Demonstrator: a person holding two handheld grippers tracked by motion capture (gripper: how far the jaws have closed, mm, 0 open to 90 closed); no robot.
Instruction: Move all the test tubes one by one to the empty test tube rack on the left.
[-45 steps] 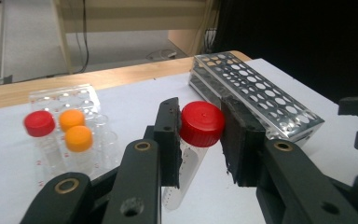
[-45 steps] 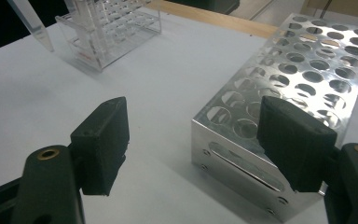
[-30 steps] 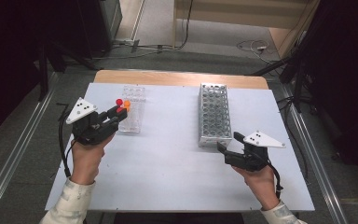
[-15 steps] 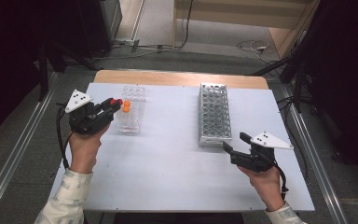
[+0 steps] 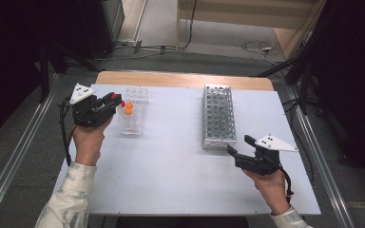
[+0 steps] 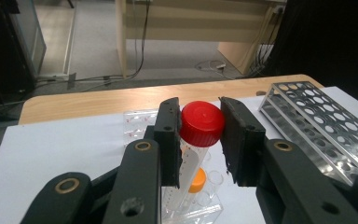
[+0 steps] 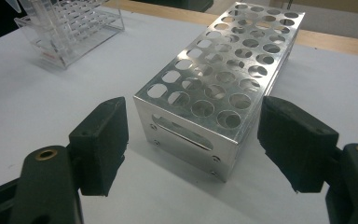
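The left gripper (image 6: 200, 140) is pinching a red-capped clear plastic tube (image 6: 200, 123) over the transparent rack (image 5: 134, 116) — the right gripper (image 7: 193, 144) is hanging spread before the perforated metal rack (image 7: 223, 74).

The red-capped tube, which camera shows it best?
The left gripper view: the red-capped tube sits close up between the left hand-held gripper's jaws, cap and clear body plain. In the high view it is a small red spot beside the clear rack.
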